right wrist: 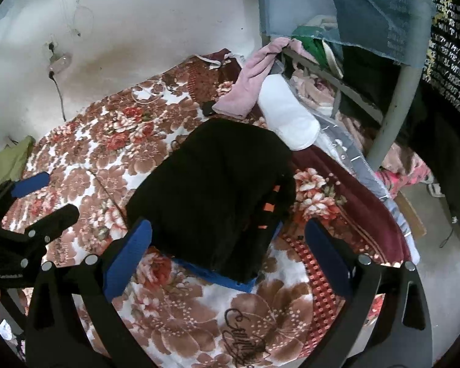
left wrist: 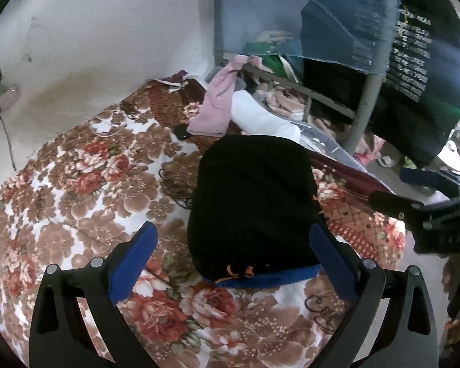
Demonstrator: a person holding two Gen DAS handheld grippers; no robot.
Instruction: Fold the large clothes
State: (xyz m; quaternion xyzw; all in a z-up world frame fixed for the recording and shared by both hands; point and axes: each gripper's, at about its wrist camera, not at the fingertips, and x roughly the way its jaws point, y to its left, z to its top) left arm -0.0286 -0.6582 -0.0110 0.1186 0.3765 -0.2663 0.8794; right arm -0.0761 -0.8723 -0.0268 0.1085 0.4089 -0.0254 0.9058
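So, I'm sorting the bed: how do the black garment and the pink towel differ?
The black garment lies folded in a compact block mid-blanket; the pink towel is unfolded, draped off the metal frame. The black garment has orange and blue trim; the pink towel is plain. Both touch the floral blanket.

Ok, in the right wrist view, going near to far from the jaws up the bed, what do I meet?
Floral blanket → blue garment edge → folded black garment → pink towel → white wall.
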